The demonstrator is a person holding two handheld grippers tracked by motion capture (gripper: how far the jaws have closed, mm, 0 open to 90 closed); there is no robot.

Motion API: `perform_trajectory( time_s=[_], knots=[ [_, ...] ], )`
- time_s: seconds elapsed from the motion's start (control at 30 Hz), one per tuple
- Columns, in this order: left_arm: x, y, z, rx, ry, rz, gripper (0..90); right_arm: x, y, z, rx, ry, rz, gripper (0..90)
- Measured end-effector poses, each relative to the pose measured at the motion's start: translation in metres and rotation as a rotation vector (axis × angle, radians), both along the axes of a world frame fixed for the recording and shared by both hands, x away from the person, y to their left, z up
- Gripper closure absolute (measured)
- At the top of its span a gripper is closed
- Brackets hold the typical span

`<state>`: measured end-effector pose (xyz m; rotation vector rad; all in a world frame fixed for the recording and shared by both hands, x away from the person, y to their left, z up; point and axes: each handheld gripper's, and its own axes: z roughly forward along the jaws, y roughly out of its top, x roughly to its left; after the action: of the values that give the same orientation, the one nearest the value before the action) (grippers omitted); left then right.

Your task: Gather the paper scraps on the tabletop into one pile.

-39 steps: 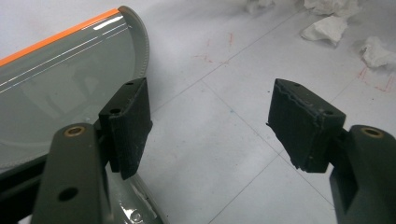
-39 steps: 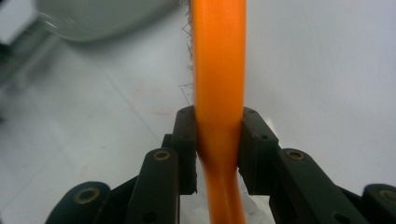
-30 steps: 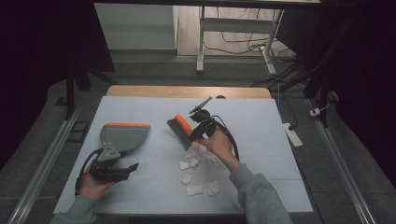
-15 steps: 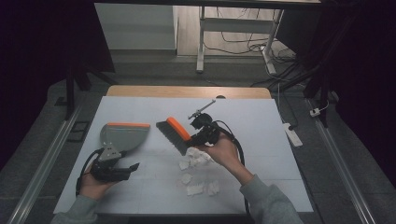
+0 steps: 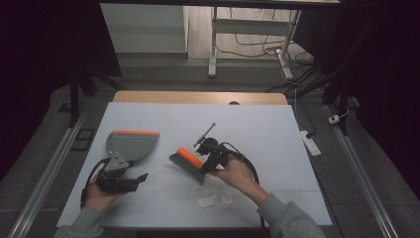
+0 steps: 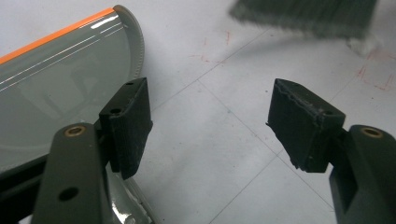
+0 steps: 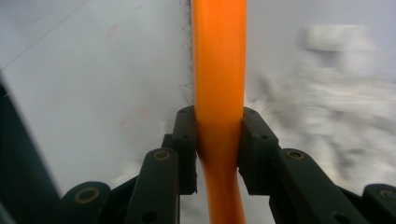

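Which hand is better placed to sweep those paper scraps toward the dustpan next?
The right. The right gripper is already shut on the brush, just above the paper scraps. The left gripper has open jaws beside the dustpan, farther from the scraps.

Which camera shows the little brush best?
The high view: there the whole brush shows, orange back, grey bristles, held by the right gripper. The right gripper view shows just its orange handle pinched between the jaws. The left gripper view catches a blurry strip of bristles.
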<state>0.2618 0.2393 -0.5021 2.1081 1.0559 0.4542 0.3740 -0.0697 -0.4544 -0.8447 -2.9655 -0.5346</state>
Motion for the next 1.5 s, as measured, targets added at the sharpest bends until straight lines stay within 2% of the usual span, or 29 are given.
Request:
perform_trajectory(
  time_s=[0.07, 0.13, 0.17, 0.27, 0.43, 0.5, 0.67, 0.7, 0.87, 1.0, 1.03, 1.07, 1.23, 1.3, 1.37, 1.5],
  knots=[
    [0.000, 0.000, -0.001, -0.001, 0.001, 0.000, 30.8, 0.008, -0.008, 0.003, -0.013, -0.032, -0.037, 70.6],
    [0.000, 0.000, -0.001, 0.000, 0.003, -0.002, 30.8, 0.013, -0.018, 0.006, 0.025, -0.022, -0.066, 70.6],
    [0.000, 0.000, -0.001, 0.000, 0.003, -0.002, 30.8, 0.013, -0.022, 0.010, 0.045, -0.025, -0.059, 70.6],
    [0.001, -0.001, -0.001, 0.001, 0.005, -0.002, 30.8, 0.002, -0.029, 0.025, 0.106, -0.038, -0.056, 70.6],
    [0.000, -0.001, -0.001, 0.006, 0.004, -0.004, 30.8, -0.026, -0.041, 0.046, 0.156, -0.041, 0.019, 70.6],
    [0.000, -0.001, -0.001, 0.004, 0.003, -0.004, 30.8, -0.038, -0.043, 0.047, 0.138, -0.032, 0.065, 70.5],
    [0.000, -0.001, -0.001, 0.004, 0.004, -0.005, 30.8, -0.069, -0.049, 0.033, 0.018, -0.001, 0.185, 70.6],
    [0.000, -0.001, -0.001, 0.004, 0.004, -0.005, 30.8, -0.074, -0.051, 0.031, 0.000, 0.012, 0.194, 70.6],
    [0.001, -0.003, -0.002, 0.005, 0.005, -0.005, 30.8, -0.083, -0.060, 0.019, -0.063, 0.046, 0.258, 70.6],
    [0.002, -0.003, -0.002, 0.008, 0.008, -0.006, 30.8, -0.088, -0.058, 0.013, -0.099, 0.061, 0.344, 70.6],
    [0.002, -0.003, -0.002, 0.008, 0.007, -0.006, 30.8, -0.089, -0.056, 0.011, -0.112, 0.063, 0.346, 70.6],
    [0.002, -0.003, -0.002, 0.008, 0.007, -0.006, 30.8, -0.089, -0.054, 0.008, -0.128, 0.053, 0.367, 70.6],
    [0.002, -0.003, -0.002, 0.010, 0.008, -0.007, 30.9, -0.078, -0.047, 0.007, -0.167, 0.003, 0.358, 70.6],
    [0.002, -0.003, -0.002, 0.010, 0.007, -0.007, 30.9, -0.068, -0.046, 0.006, -0.173, 0.006, 0.352, 70.5],
    [0.002, -0.003, -0.002, 0.009, 0.008, -0.007, 30.9, -0.057, -0.046, 0.008, -0.180, -0.012, 0.337, 70.6],
    [0.002, -0.003, -0.002, 0.010, 0.009, -0.006, 30.9, -0.036, -0.048, 0.011, -0.203, -0.083, 0.287, 70.6]
  ],
)
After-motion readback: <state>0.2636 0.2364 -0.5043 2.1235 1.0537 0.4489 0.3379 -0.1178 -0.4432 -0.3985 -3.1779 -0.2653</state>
